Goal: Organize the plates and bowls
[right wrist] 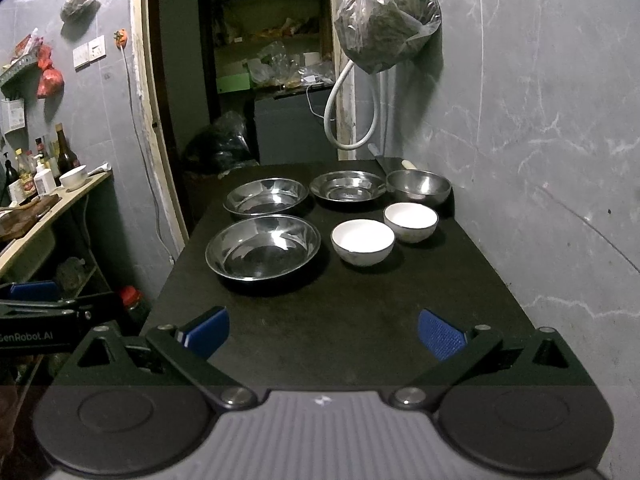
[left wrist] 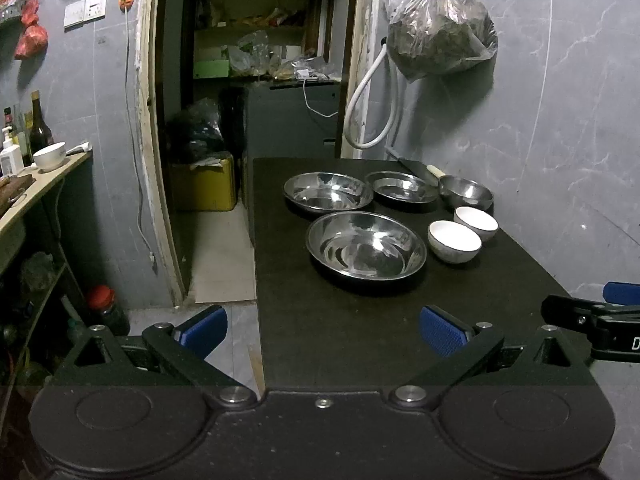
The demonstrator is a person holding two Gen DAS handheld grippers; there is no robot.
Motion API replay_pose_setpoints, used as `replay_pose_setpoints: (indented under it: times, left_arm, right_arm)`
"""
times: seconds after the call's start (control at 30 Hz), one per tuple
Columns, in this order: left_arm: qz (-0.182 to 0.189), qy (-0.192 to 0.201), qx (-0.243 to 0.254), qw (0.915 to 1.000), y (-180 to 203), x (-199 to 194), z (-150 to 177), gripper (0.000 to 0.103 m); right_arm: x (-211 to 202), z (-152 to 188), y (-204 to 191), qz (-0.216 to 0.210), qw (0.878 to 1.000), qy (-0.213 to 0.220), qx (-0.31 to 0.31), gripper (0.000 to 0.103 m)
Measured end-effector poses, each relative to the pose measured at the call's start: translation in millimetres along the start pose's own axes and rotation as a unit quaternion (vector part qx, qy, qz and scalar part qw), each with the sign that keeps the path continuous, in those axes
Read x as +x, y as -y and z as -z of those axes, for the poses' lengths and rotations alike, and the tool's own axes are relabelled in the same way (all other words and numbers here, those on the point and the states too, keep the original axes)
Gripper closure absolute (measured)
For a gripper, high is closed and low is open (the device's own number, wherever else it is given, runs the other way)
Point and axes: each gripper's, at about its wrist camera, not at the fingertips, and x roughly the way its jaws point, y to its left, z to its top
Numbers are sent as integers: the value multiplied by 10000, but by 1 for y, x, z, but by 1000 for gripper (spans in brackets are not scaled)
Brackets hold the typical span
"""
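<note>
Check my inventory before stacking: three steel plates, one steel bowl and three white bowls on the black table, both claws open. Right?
Not quite: the right wrist view shows only two white bowls on the table. The rest holds: three steel plates, one steel bowl, left claw and right claw open.

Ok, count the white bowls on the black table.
2: one white bowl beside the nearest steel plate, another behind it, in front of the steel bowl. None looks hidden.
</note>
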Motion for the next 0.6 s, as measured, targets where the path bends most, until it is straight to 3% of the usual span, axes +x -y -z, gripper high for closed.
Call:
replay_pose_setpoints:
  times: [0.6]
  left_arm:
    - [7,-427,-43,9991,-2,21,-4,1]
  right_arm:
    - [10,1,3,111,9997,-220,38,0]
